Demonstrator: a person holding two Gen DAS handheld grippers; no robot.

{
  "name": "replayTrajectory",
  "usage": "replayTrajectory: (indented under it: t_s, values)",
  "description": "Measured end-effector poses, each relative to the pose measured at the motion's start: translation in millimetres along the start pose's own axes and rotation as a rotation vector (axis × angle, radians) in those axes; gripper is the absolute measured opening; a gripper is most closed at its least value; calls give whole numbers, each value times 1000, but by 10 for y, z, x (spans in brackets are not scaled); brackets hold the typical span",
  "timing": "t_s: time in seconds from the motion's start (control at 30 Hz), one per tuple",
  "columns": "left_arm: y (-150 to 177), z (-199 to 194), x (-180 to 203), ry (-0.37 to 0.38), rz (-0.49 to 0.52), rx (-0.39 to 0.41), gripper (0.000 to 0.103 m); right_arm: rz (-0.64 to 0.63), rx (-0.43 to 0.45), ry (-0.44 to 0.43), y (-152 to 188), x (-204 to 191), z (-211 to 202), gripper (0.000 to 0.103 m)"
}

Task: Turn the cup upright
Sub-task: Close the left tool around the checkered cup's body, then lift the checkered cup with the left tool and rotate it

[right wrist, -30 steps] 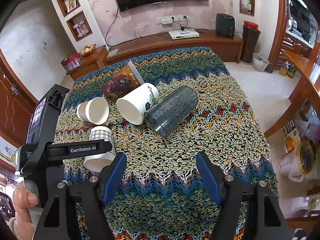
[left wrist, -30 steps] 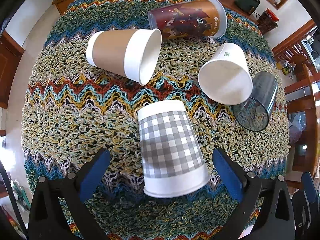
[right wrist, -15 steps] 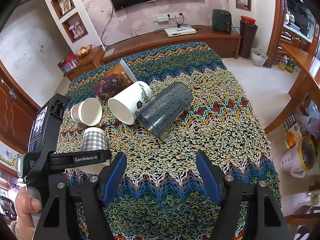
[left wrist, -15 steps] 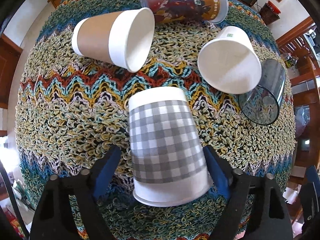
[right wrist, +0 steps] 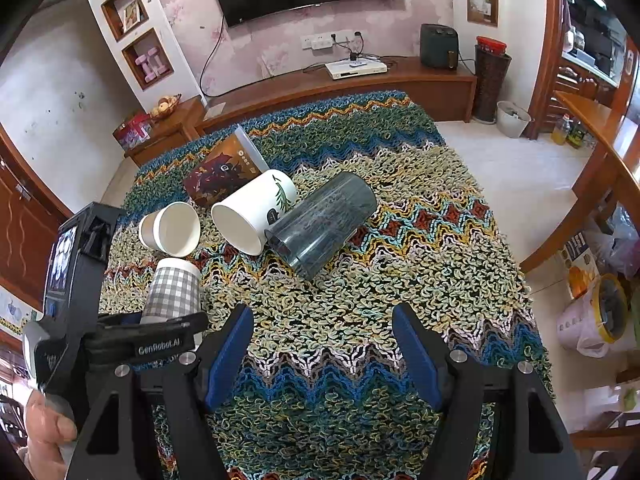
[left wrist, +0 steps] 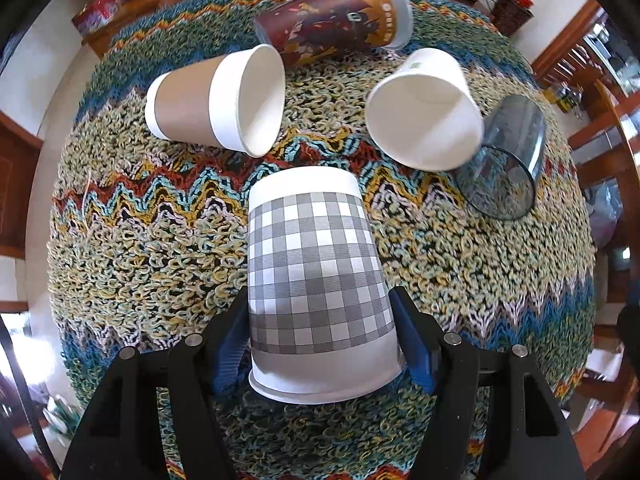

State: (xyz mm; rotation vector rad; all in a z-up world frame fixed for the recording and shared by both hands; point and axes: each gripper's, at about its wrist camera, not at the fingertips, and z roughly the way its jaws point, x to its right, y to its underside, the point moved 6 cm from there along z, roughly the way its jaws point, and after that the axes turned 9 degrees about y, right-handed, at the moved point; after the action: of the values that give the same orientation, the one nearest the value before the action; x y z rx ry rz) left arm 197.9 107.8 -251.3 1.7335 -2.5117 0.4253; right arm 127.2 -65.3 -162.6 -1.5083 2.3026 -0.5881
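Note:
A grey-and-white checked paper cup [left wrist: 316, 276] stands upside down on the knitted zigzag cloth [left wrist: 132, 240], rim down. My left gripper [left wrist: 320, 344] is closed around its lower part, both blue pads pressed against its sides. The cup also shows in the right wrist view [right wrist: 172, 288], with the left gripper [right wrist: 120, 344] around its base. My right gripper [right wrist: 322, 360] is open and empty above the cloth's near part, to the right of the cup.
Lying on their sides behind the checked cup: a brown-sleeved paper cup [left wrist: 216, 100], a white paper cup [left wrist: 424, 112], a dark clear tumbler [left wrist: 504, 160] and a tall printed cup [left wrist: 336, 24]. A wooden TV bench [right wrist: 360, 80] stands beyond the table.
My left gripper moved forward and closed its fingers onto the checked cup's sides. The right gripper stayed open and pulled back a little.

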Motion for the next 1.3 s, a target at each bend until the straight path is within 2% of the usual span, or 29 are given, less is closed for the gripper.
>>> replayTrajectory:
  t_s: [0.13,0.27,0.47,0.7,0.9,1.03,1.3]
  values:
    - [179,-138,100,-19,94,6,71,12,9,0,1,38,-82,72]
    - [432,-326,355,-65,236,-5,71,38,16,4,16,119,-176,72]
    - [971,-405,599,-107,460,-47,71,58,46,21,51,216,-347,72]
    - [1313,-397,829,-120,691,-75,71,59,34,21,145,268,-402,72]
    - [1491,-338,973,-129,830,-81,71,36,-27,-12,277,274,-292,72]
    - [1505,-272,991,-136,886,-99,72,48,-78,-42,404,304,-190,72]
    - [1488,-203,1066,-127,991,-114,72,53,-107,-43,476,325,-102,72]
